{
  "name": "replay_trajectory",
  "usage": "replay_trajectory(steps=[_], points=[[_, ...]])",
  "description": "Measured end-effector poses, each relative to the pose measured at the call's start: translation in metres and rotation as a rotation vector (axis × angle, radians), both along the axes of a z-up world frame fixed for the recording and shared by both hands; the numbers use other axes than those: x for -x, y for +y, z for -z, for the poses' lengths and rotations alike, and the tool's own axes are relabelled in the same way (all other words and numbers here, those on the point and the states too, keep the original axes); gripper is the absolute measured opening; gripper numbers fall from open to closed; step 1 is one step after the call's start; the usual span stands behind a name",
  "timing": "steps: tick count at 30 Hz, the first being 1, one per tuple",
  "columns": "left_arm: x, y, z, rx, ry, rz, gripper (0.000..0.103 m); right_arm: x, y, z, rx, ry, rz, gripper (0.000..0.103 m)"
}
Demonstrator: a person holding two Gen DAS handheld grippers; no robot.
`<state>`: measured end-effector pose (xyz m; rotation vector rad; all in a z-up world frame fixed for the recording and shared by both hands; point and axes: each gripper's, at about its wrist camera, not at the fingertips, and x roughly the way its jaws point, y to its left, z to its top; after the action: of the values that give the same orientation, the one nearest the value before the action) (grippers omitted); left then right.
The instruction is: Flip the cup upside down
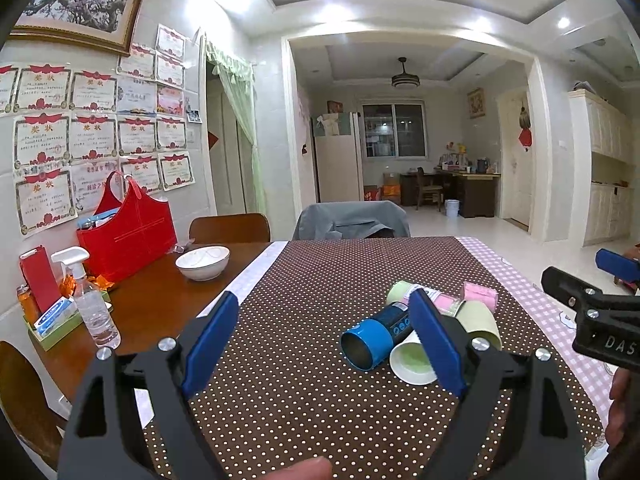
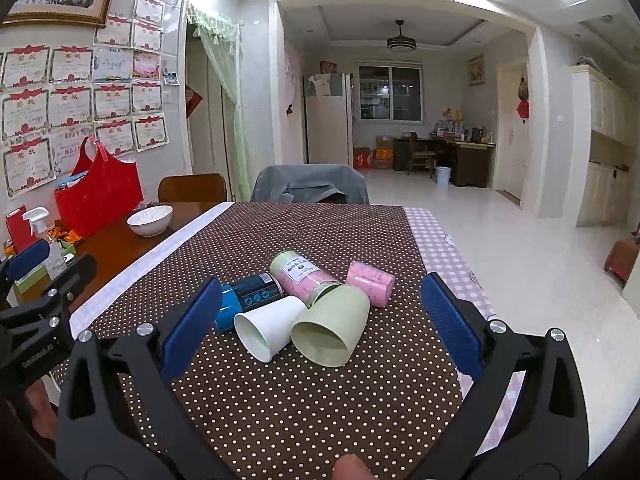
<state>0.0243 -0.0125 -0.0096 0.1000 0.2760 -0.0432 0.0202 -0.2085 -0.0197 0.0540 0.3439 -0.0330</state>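
Several cups lie on their sides in a cluster on the brown dotted tablecloth (image 2: 280,400). A white paper cup (image 2: 268,326) and a pale green cup (image 2: 332,324) have their mouths toward me. A blue-and-black cup (image 2: 248,294), a pink-and-green bottle (image 2: 304,276) and a pink cup (image 2: 370,280) lie behind. My right gripper (image 2: 324,320) is open and empty, just short of the cluster. My left gripper (image 1: 324,340) is open and empty, left of the blue cup (image 1: 374,340) and white cup (image 1: 412,360). The green cup (image 1: 480,322) lies to their right.
A white bowl (image 1: 203,262), a red bag (image 1: 128,228), a spray bottle (image 1: 94,308) and a small tray of items stand on the bare wooden table (image 1: 160,304) at left. Chairs stand at the far edge (image 1: 352,220). A pink checked cloth (image 2: 444,248) covers the right side.
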Motion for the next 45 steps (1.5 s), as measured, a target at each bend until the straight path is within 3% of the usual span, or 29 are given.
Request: replay_trajectory(steps=[11, 29, 45], points=[[-0.019, -0.001, 0.007, 0.010, 0.030, 0.012, 0.085, -0.026, -0.008, 0.008, 0.000, 0.060, -0.041, 0.097], [-0.107, -0.012, 0.048, -0.020, 0.159, 0.051, 0.085, -0.168, -0.073, 0.057, -0.012, 0.360, -0.205, 0.097], [-0.159, -0.023, 0.074, -0.009, 0.276, 0.080, 0.085, -0.258, -0.087, 0.083, 0.203, 0.594, -0.378, 0.097]])
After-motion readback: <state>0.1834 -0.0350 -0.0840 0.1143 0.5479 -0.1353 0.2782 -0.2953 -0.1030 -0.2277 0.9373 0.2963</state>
